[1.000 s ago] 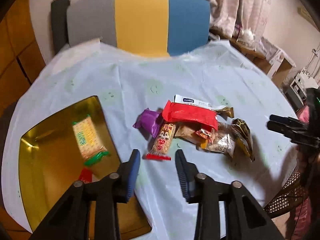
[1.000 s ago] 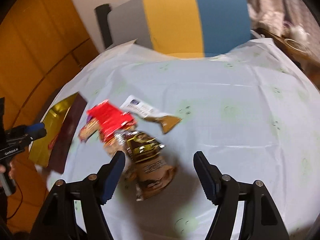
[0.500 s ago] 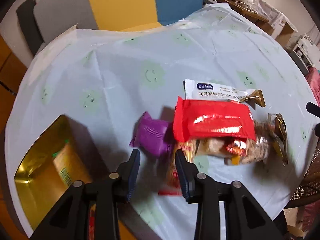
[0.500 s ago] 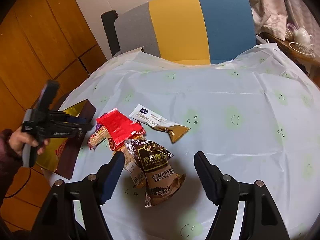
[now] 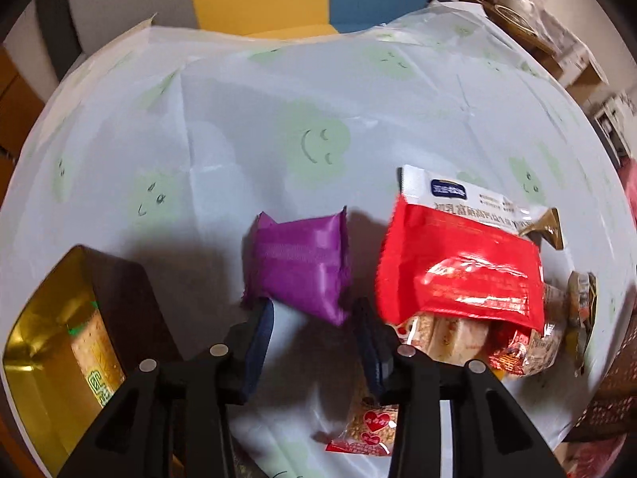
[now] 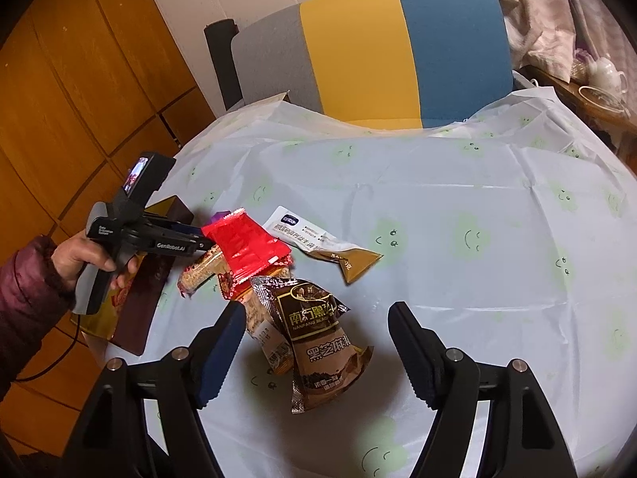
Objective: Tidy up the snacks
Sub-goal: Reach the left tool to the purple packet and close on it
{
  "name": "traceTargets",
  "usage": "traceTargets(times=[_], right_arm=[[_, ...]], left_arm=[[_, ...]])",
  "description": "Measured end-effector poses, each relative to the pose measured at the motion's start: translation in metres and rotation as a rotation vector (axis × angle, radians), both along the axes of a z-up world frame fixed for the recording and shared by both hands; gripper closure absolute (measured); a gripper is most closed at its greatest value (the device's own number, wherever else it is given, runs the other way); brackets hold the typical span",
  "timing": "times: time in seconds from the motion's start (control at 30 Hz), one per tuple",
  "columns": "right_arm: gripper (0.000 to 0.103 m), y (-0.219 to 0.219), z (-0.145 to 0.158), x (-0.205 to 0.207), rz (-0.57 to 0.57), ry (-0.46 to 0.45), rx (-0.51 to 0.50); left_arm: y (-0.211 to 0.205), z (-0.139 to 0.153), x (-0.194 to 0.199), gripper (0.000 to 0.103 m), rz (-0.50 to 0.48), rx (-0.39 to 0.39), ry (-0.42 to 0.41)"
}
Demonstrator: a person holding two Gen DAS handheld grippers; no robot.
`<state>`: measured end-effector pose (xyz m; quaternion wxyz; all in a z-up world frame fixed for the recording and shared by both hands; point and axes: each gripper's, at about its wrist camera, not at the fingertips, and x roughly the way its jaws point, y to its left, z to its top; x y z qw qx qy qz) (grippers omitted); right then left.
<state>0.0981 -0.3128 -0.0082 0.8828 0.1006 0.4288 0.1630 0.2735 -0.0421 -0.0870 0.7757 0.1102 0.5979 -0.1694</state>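
Observation:
A purple packet point(image 5: 298, 267) lies on the smiley tablecloth point(image 5: 318, 119), left of a pile topped by a red packet point(image 5: 458, 271) over a white sachet point(image 5: 458, 195). My left gripper point(image 5: 312, 314) points steeply down over the purple packet's near edge. Its jaws are opening, the packet's lower corner lies between the fingertips, and the pads are not pressing on it. My right gripper point(image 6: 316, 318) stands open above a brown sesame packet point(image 6: 322, 342). The gold tray point(image 5: 47, 358) at the left holds a biscuit pack point(image 5: 95, 354).
A heart-printed snack bar point(image 5: 370, 426) lies under my left gripper's right finger. A hand point(image 6: 83, 255) holds the left gripper point(image 6: 199, 243) beside the red packet point(image 6: 247, 243). A grey, yellow and blue chair point(image 6: 378, 51) stands behind the table. A teapot point(image 6: 605, 71) sits at the far right.
My left gripper has come down and moved from beside the tray to the purple packet, and its jaws have spread a little. The right gripper has stayed over the brown packet.

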Motion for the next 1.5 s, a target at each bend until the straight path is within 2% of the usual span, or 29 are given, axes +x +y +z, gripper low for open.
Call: traceTargets(times=[0.1, 0.2, 0.27, 0.33, 0.43, 0.57, 0.63, 0.67, 0.8, 0.97, 1.03, 1.07, 1.1, 1.17, 1.27, 1.33, 1.4, 1.5], right_arm=[[0.028, 0.0, -0.001, 0.0, -0.003, 0.004, 0.002], [0.028, 0.0, -0.002, 0.002, -0.001, 0.007, 0.001], [0.028, 0.002, -0.002, 0.002, 0.001, 0.006, -0.014], [0.028, 0.003, -0.003, 0.002, 0.004, 0.006, -0.019], [0.028, 0.003, -0.002, 0.002, -0.001, 0.005, -0.019], [0.026, 0.002, 0.0, 0.0, -0.002, -0.009, -0.016], [0.025, 0.002, 0.001, -0.001, -0.001, -0.014, -0.016], [0.025, 0.002, 0.001, -0.001, 0.002, -0.016, -0.015], [0.025, 0.005, 0.004, -0.004, 0.012, -0.029, -0.029], [0.022, 0.005, 0.008, -0.006, 0.023, -0.045, -0.015], [0.022, 0.005, 0.009, -0.006, 0.025, -0.047, -0.009], [0.022, 0.005, 0.01, -0.006, 0.025, -0.049, -0.007], [0.022, 0.005, 0.01, -0.007, 0.025, -0.053, -0.004], [0.022, 0.004, 0.011, -0.007, 0.024, -0.057, -0.002], [0.022, 0.005, 0.012, -0.007, 0.025, -0.063, -0.011], [0.022, 0.007, 0.013, -0.009, 0.035, -0.069, -0.017], [0.022, 0.008, 0.012, -0.009, 0.04, -0.069, -0.022], [0.022, 0.009, 0.01, -0.008, 0.038, -0.059, -0.033]], left_arm=[[0.01, 0.006, 0.001, 0.06, 0.004, -0.048, 0.018], [0.029, 0.013, 0.009, 0.058, 0.107, -0.169, 0.064], [0.042, 0.02, 0.015, 0.058, 0.19, -0.289, 0.088], [0.048, 0.018, 0.022, 0.058, 0.26, -0.336, 0.135], [0.049, 0.016, 0.025, 0.057, 0.324, -0.321, 0.15], [0.055, 0.007, 0.026, 0.042, 0.478, -0.366, 0.237], [0.05, 0.008, 0.027, 0.031, 0.491, -0.356, 0.232], [0.051, 0.009, 0.029, 0.029, 0.52, -0.348, 0.219], [0.054, 0.001, 0.037, 0.029, 0.625, -0.36, 0.229], [0.041, -0.015, 0.044, 0.031, 0.697, -0.304, 0.225], [0.033, -0.02, 0.048, 0.035, 0.671, -0.28, 0.218], [0.028, -0.02, 0.048, 0.045, 0.647, -0.273, 0.218], [0.025, -0.022, 0.048, 0.05, 0.619, -0.272, 0.229], [0.014, -0.021, 0.046, 0.051, 0.538, -0.216, 0.193], [0.019, -0.019, 0.044, 0.06, 0.501, -0.222, 0.181], [0.025, -0.019, 0.044, 0.06, 0.478, -0.248, 0.203], [0.03, -0.016, 0.045, 0.059, 0.488, -0.229, 0.206], [0.035, -0.012, 0.05, 0.052, 0.499, -0.222, 0.197]])
